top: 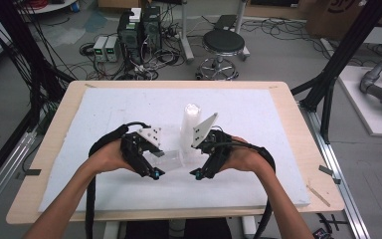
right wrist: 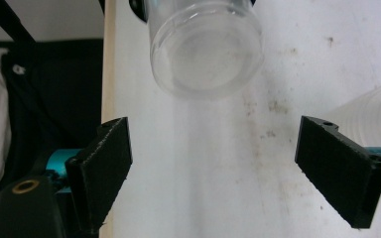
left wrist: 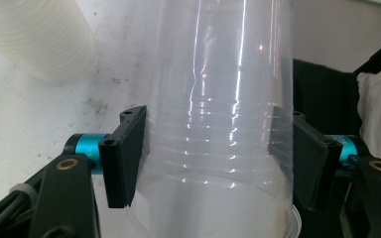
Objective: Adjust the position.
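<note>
A single clear plastic cup [left wrist: 218,124] lies sideways between the jaws of my left gripper [left wrist: 218,158], with both black pads pressed against its ribbed wall. From above, this cup [top: 169,158] hangs just over the white sheet, left gripper [top: 158,162] shut on it. A tall stack of whitish cups [top: 190,127] stands upright right behind it. My right gripper [top: 199,160] is open beside the stack's foot, facing the cup. In the right gripper view the cup's round base [right wrist: 206,54] is ahead of the spread jaws of the right gripper [right wrist: 228,163], apart from them. The stack [right wrist: 372,119] lies at the right.
A white foam sheet [top: 258,149] covers most of the wooden table [top: 298,124]. Behind the table's far edge stand a black stool [top: 223,45] and computer boxes with cables [top: 139,35]. Black frame posts [top: 328,94] rise on the right.
</note>
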### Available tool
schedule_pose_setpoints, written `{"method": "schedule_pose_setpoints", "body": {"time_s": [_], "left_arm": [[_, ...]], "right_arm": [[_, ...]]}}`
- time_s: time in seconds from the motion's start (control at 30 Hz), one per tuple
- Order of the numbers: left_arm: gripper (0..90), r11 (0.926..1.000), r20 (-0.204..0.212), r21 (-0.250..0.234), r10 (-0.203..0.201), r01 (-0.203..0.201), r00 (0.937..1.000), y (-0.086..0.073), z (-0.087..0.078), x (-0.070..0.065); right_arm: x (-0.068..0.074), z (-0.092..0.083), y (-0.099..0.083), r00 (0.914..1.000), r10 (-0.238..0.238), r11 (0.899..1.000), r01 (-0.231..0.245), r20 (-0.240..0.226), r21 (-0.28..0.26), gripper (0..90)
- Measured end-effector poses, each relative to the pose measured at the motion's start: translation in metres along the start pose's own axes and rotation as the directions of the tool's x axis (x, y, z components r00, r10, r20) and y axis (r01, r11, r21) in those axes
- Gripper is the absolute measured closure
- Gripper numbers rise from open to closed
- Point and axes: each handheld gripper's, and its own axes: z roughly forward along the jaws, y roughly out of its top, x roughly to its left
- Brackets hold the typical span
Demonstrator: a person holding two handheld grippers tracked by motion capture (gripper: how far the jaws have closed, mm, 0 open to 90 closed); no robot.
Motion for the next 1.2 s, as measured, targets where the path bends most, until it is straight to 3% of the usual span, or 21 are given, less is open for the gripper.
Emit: {"method": "schedule_pose_setpoints", "body": {"time_s": [0.23, 0.27, 0.43, 0.57, 1.03, 1.2], "left_arm": [[32.5, 0.9992, -0.006, 0.039, -0.011, 0.011, 0.9999, 0.004, 0.003, 0.0], [32.5, 0.9989, -0.016, 0.047, -0.005, 0.006, 0.9999, 0.007, 0.005, -0.001], [32.6, 0.9969, -0.028, 0.078, 0.018, -0.016, 0.9994, 0.016, 0.009, -0.003], [32.7, 0.9955, -0.024, 0.091, 0.029, -0.026, 0.9993, 0.023, 0.011, -0.005], [32.8, 0.9951, -0.027, 0.092, 0.039, -0.036, 0.9989, 0.024, 0.012, -0.005], [32.8, 0.9949, -0.025, 0.093, 0.04, -0.038, 0.9989, 0.024, 0.013, -0.005]], "right_arm": [[0.001, 0.003, 0.002, 1.0, -0.007, 0.999, 0.007, 0.001, 0.048, 15.0], [0.0, 0.005, 0.003, 0.9997, -0.023, 0.998, 0.023, 0.008, 0.051, 15.1], [0.0, 0.011, 0.005, 0.9999, -0.012, 0.997, 0.012, -0.002, 0.08, 15.2], [-0.001, 0.013, 0.007, 0.9999, -0.015, 0.997, 0.015, -0.009, 0.076, 15.9], [-0.001, 0.014, 0.012, 0.9992, -0.033, 0.999, 0.034, -0.024, 0.026, 19.2], [0.0, 0.017, 0.014, 0.9986, -0.039, 0.999, 0.04, -0.036, 0.018, 26.5]]}}
